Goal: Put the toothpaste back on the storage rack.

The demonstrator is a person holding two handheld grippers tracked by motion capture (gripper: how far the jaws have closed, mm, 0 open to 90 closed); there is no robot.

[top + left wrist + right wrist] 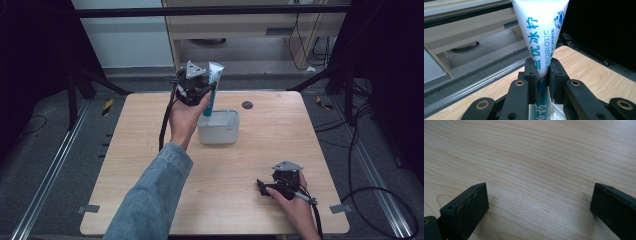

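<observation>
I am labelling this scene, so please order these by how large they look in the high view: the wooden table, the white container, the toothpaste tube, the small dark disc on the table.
1. wooden table
2. white container
3. toothpaste tube, partly hidden by the left gripper and raised nearer the camera, so its place below the container is unsure
4. small dark disc

One tube (213,85), one white tub (219,127), two grippers

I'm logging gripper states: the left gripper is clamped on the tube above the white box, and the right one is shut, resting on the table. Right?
One thing is off: the right gripper is open, not shut. The right gripper view shows its fingers wide apart over bare table. The rest holds: the left gripper clamps the tube above the box.
</observation>
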